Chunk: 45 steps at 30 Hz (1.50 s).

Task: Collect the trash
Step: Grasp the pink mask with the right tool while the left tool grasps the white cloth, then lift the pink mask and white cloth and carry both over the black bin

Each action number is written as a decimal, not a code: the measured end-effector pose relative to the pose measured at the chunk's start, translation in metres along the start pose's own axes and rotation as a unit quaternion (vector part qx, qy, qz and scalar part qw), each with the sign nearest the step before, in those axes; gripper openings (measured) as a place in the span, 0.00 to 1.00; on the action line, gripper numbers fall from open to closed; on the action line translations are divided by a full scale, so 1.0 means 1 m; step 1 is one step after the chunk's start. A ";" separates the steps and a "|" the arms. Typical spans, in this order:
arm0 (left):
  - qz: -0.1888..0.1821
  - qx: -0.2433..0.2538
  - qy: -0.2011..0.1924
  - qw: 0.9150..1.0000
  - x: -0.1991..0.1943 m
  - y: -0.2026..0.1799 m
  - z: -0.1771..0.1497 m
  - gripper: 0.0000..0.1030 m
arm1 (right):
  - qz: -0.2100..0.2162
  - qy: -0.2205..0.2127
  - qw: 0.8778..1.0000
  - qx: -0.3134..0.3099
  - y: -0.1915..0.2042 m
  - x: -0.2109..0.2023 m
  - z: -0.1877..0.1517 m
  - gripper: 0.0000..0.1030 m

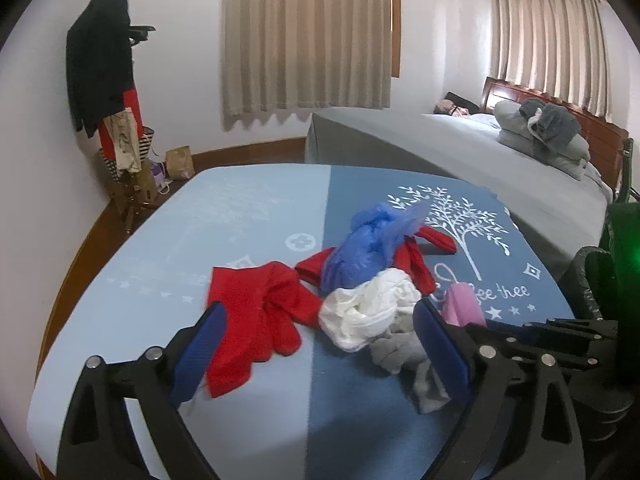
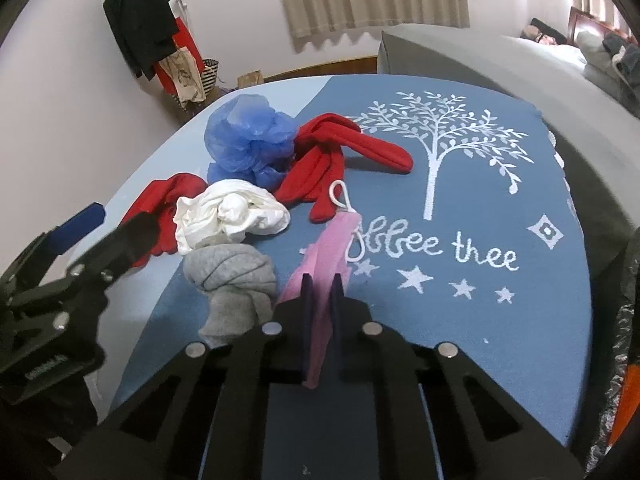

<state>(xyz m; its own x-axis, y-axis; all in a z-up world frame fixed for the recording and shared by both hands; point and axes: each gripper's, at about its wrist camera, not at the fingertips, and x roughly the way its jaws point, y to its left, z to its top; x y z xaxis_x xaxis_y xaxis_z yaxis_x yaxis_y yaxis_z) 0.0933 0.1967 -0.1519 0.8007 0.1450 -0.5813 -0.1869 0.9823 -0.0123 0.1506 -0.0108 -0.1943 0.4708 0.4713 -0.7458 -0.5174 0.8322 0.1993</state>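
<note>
Right gripper [image 2: 321,286]: closed on the pink face mask [image 2: 326,248], low in the middle of the right wrist view; the mask's near end is pinched between the two dark pads, and the rest runs up the frame onto the cloth.
Mask loop: a white ear loop [image 2: 340,196] lies past the mask's far end, next to a red glove finger.
Left gripper [image 1: 320,344]: open, its blue pads spread wide at the bottom of the left wrist view, with nothing pinched; it hangs over the near edge of the pile.
Table cloth [image 2: 460,320]: two blues, pale at the left of the frame, darker at the right with a white tree, stars and lettering.
Blue plastic bag [image 2: 248,142]: crumpled, upper left of centre in the right wrist view, resting against the red gloves.
Red gloves [image 2: 340,156]: one twisted beside the blue bag, another [image 1: 256,320] spread flat at lower left of the left wrist view.
White wad [image 2: 228,212]: crumpled white material just below the blue bag, touching the red gloves.
Grey sock [image 2: 232,280]: knotted, below the white wad, just left of the mask.
Background: bed [image 1: 480,148] at upper right, coat rack [image 1: 108,80] at upper left.
</note>
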 end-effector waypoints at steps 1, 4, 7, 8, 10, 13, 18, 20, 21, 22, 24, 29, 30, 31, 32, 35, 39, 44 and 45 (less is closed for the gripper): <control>-0.002 0.000 0.001 1.000 0.001 -0.002 0.000 0.85 | -0.002 -0.003 1.000 0.001 -0.002 -0.003 0.001 0.07; -0.013 -0.002 0.008 1.000 0.007 -0.007 0.000 0.79 | -0.012 -0.016 1.000 0.002 -0.008 -0.012 0.002 0.07; -0.020 -0.001 0.014 1.000 0.013 -0.011 0.001 0.75 | -0.021 -0.025 0.999 0.009 -0.018 -0.020 0.005 0.07; -0.022 -0.001 0.016 1.000 0.016 -0.013 0.001 0.75 | -0.024 -0.027 0.999 0.011 -0.020 -0.022 0.005 0.07; -0.025 0.000 0.021 0.999 0.021 -0.015 0.002 0.70 | -0.030 -0.030 0.999 0.014 -0.026 -0.025 0.006 0.07; -0.030 0.000 0.029 0.999 0.028 -0.018 0.002 0.66 | -0.033 -0.032 0.999 0.020 -0.033 -0.027 0.005 0.07; -0.038 0.004 0.038 0.999 0.036 -0.022 0.002 0.55 | -0.034 -0.031 0.999 0.022 -0.037 -0.028 0.005 0.07; -0.044 0.007 0.040 0.998 0.037 -0.024 0.002 0.47 | -0.033 -0.030 0.999 0.022 -0.037 -0.028 0.004 0.07; -0.045 0.009 0.040 0.998 0.037 -0.026 0.002 0.42 | -0.033 -0.029 0.999 0.023 -0.038 -0.028 0.004 0.07; -0.046 0.012 0.040 0.998 0.036 -0.027 0.002 0.37 | -0.033 -0.029 0.999 0.023 -0.038 -0.028 0.003 0.07; -0.047 0.017 0.039 0.998 0.036 -0.030 0.001 0.27 | -0.033 -0.030 0.999 0.023 -0.039 -0.028 0.003 0.07; -0.045 0.012 0.026 0.999 0.031 -0.029 0.003 0.10 | -0.033 -0.035 0.999 0.026 -0.039 -0.032 0.004 0.07; -0.047 0.011 0.024 0.999 0.029 -0.028 0.004 0.10 | -0.032 -0.037 0.998 0.026 -0.039 -0.034 0.005 0.07; -0.047 0.009 0.021 0.999 0.027 -0.027 0.004 0.10 | -0.032 -0.039 0.998 0.026 -0.038 -0.035 0.005 0.07; -0.047 0.008 0.019 0.999 0.025 -0.027 0.005 0.10 | -0.032 -0.042 0.998 0.025 -0.038 -0.037 0.005 0.07; -0.047 0.007 0.009 0.999 0.017 -0.028 0.009 0.10 | -0.033 -0.050 0.998 0.021 -0.038 -0.045 0.007 0.07; -0.048 0.007 -0.005 0.999 0.003 -0.029 0.016 0.10 | -0.033 -0.061 0.997 0.022 -0.039 -0.056 0.011 0.07; -0.053 0.014 -0.019 0.998 -0.010 -0.037 0.025 0.10 | -0.033 -0.076 0.996 0.022 -0.041 -0.072 0.014 0.07; -0.055 0.014 -0.021 0.998 -0.013 -0.038 0.027 0.10 | -0.033 -0.078 0.996 0.022 -0.041 -0.074 0.014 0.07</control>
<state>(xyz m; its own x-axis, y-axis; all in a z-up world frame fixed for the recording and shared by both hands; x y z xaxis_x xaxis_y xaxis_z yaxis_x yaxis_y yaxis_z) 0.1054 0.1603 -0.1224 0.8383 0.0409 -0.5436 -0.0815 0.9954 -0.0508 0.1467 -0.0760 -0.1381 0.6104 0.4519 -0.6506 -0.4512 0.8734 0.1834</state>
